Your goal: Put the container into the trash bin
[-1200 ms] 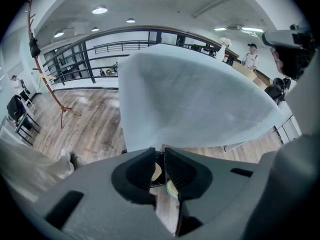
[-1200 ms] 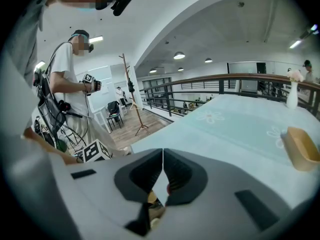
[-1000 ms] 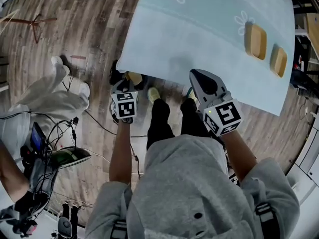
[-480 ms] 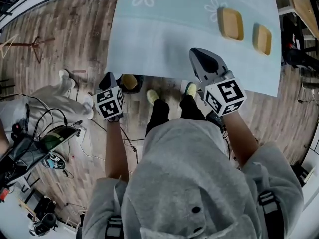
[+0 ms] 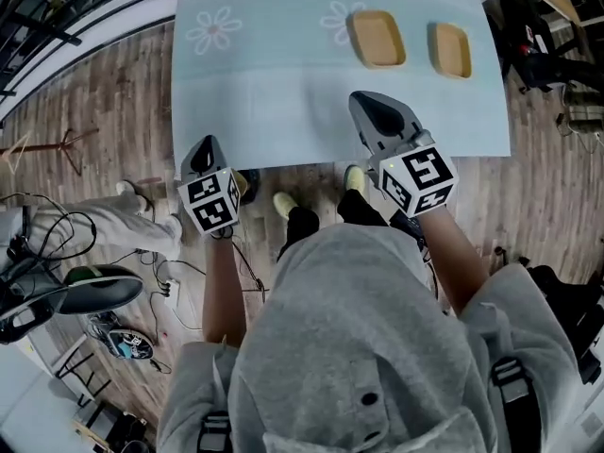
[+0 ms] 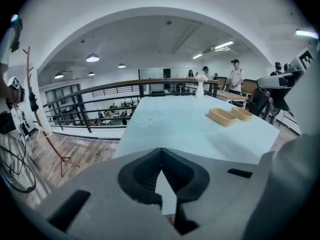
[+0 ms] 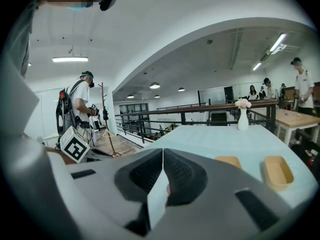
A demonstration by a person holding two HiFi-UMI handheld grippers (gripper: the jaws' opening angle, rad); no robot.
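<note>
Two tan containers (image 5: 377,38) (image 5: 451,49) lie on the far part of the light-blue tablecloth (image 5: 283,92); the left gripper view shows them too, as container (image 6: 222,116) and container (image 6: 242,114). My left gripper (image 5: 204,142) is at the table's near left edge, shut, with nothing in it (image 6: 161,151). My right gripper (image 5: 363,97) reaches over the near edge, short of the containers, its jaw tips together (image 7: 162,150). By the left cube, a sliver of the dark bin (image 5: 243,183) with something tan in it shows under the table edge.
A person in white trousers (image 5: 123,220) is on the wooden floor at the left, amid cables and gear (image 5: 85,291). A coat stand (image 5: 47,144) and a railing (image 6: 100,91) lie beyond. A white vase (image 7: 243,116) stands at the table's far end.
Both grippers have risen and come forward to the table's near edge. The bin, plain beside the left gripper before, is now almost hidden behind it. More of the table is in view.
</note>
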